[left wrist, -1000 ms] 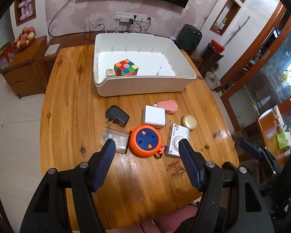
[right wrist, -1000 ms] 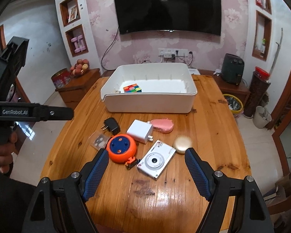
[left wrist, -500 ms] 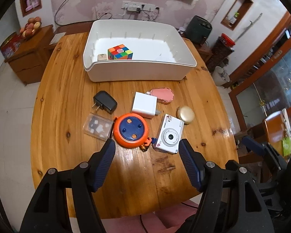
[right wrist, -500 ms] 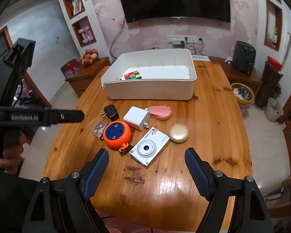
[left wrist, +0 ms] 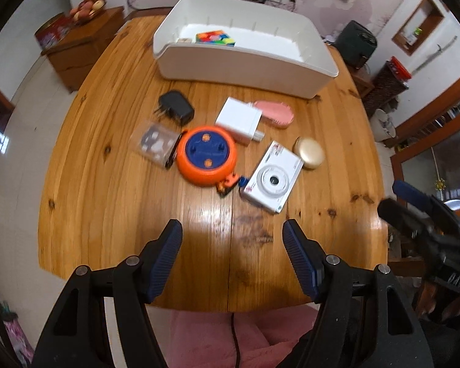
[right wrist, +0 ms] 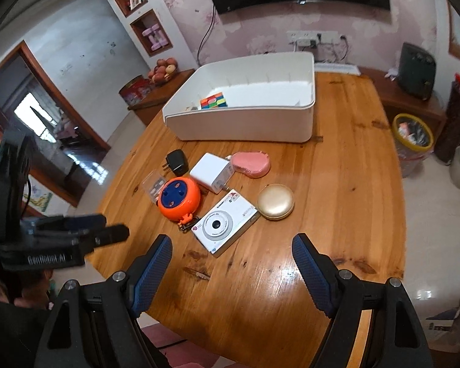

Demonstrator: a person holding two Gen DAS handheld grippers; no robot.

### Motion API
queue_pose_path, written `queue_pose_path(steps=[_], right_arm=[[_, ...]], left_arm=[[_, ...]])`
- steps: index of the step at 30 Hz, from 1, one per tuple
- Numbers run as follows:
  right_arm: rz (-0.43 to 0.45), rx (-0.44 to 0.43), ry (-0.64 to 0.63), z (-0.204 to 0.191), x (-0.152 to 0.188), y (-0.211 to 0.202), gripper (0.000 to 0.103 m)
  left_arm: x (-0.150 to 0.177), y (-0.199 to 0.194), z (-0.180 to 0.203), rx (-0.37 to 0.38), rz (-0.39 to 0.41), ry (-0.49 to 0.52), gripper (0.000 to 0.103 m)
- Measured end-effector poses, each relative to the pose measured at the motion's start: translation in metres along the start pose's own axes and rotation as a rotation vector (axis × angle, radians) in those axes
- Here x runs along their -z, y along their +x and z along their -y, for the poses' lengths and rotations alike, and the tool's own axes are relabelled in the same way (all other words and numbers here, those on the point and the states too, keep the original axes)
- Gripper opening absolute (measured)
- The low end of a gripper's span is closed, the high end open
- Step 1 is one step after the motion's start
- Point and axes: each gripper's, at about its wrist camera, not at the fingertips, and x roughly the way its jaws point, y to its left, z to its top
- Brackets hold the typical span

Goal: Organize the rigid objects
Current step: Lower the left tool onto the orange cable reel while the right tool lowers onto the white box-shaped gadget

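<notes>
Both sets of fingers stand apart and empty, left gripper (left wrist: pixel 232 239) and right gripper (right wrist: pixel 231 253) poised over the wooden surface (right wrist: pixel 346 184). White camera (right wrist: pixel 224 222) lies just ahead, beside the orange reel (right wrist: pixel 179 197); cube (right wrist: pixel 213 102) sits inside the white bin (right wrist: pixel 245 122).

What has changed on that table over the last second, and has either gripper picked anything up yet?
Nothing has been picked up. Both the left gripper and the right gripper have tilted further down toward the table, so the loose items look closer, and both remain open and empty. The camera, orange cord reel, white charger and the Rubik's cube in the white bin stayed put.
</notes>
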Motion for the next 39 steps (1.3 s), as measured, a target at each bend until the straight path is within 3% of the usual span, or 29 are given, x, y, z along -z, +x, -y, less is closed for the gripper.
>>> queue_pose_path(steps=[8, 18, 25, 29, 39], right_arm=[[-0.083, -0.108, 0.054, 0.009, -0.010, 0.023, 0.081], [-0.191, -0.155, 0.121, 0.010, -0.018, 0.051, 0.081], [-0.275, -0.186, 0.163, 0.011, -0.025, 0.072, 0.081], [-0.318, -0.203, 0.211, 0.014, -0.029, 0.081, 0.081], [-0.427, -0.191, 0.351, 0.024, -0.039, 0.109, 0.081]], left_arm=[[0.011, -0.007, -0.004, -0.052, 0.012, -0.067, 0.072], [0.001, -0.012, -0.013, -0.079, 0.029, -0.115, 0.072], [-0.024, -0.011, -0.031, -0.020, 0.027, -0.232, 0.072], [-0.037, -0.004, -0.046, 0.041, -0.009, -0.346, 0.072], [-0.051, 0.026, -0.077, 0.102, -0.102, -0.536, 0.072]])
